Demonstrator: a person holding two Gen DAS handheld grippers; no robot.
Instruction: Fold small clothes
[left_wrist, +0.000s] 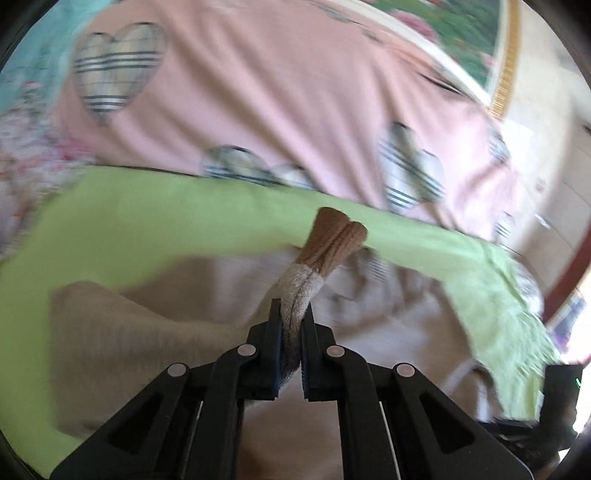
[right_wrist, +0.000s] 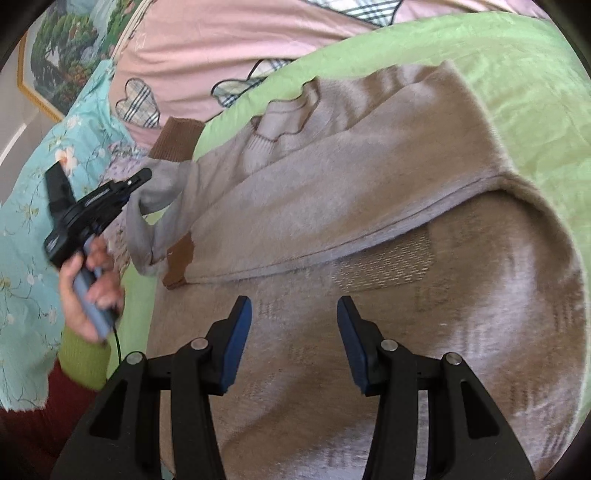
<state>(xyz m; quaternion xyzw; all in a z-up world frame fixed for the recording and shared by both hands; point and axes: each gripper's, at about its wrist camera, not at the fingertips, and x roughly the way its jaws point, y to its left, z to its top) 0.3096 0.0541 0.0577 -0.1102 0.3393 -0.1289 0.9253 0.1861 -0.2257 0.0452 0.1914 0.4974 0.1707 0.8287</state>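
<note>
A small beige knit sweater (right_wrist: 332, 206) with brown ribbed cuffs lies on a light green cloth (right_wrist: 517, 74). One side is folded over its body. My left gripper (left_wrist: 292, 314) is shut on the sweater's sleeve (left_wrist: 299, 291), and the brown cuff (left_wrist: 336, 236) sticks out beyond the fingertips. In the right wrist view the left gripper (right_wrist: 146, 173) holds that sleeve (right_wrist: 162, 188) lifted at the sweater's left edge, gripped by a person's hand (right_wrist: 88, 291). My right gripper (right_wrist: 294, 306) hovers open over the sweater's lower body, with nothing between its blue pads (right_wrist: 236, 339).
A pink quilt (left_wrist: 258, 92) with plaid hearts lies behind the green cloth. A turquoise floral sheet (right_wrist: 33, 206) is at the left. A framed picture (right_wrist: 62, 59) hangs on the wall beyond. The bed's edge falls away at the right (left_wrist: 517, 295).
</note>
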